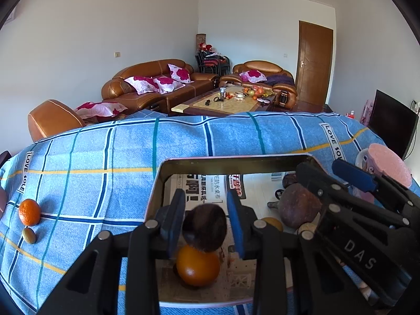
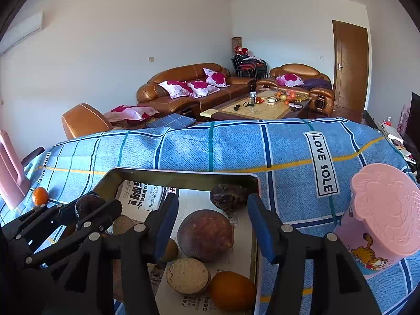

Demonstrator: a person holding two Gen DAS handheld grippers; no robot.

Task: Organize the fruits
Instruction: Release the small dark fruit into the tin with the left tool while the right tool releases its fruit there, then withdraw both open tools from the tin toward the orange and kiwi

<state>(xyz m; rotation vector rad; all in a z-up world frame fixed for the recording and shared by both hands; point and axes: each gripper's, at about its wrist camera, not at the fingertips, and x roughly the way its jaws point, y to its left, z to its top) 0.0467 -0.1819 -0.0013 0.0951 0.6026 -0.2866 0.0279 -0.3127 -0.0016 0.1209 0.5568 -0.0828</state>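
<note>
Surface: blue checked cloth [image 1: 105, 157], metal tray [image 1: 236, 158].
Left gripper [image 1: 206, 218]: jaws loose around dark fruit [image 1: 204, 227]; lift clear.
Right gripper [image 2: 210, 225]: jaws wide, straddling brown fruit [image 2: 205, 235]; withdraw straight.

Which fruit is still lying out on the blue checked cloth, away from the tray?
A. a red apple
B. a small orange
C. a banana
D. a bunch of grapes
B: a small orange sits on the blue checked cloth far to the left of the tray, with a small olive-brown fruit beside it; no banana, grapes or apple lies on the cloth.
</note>
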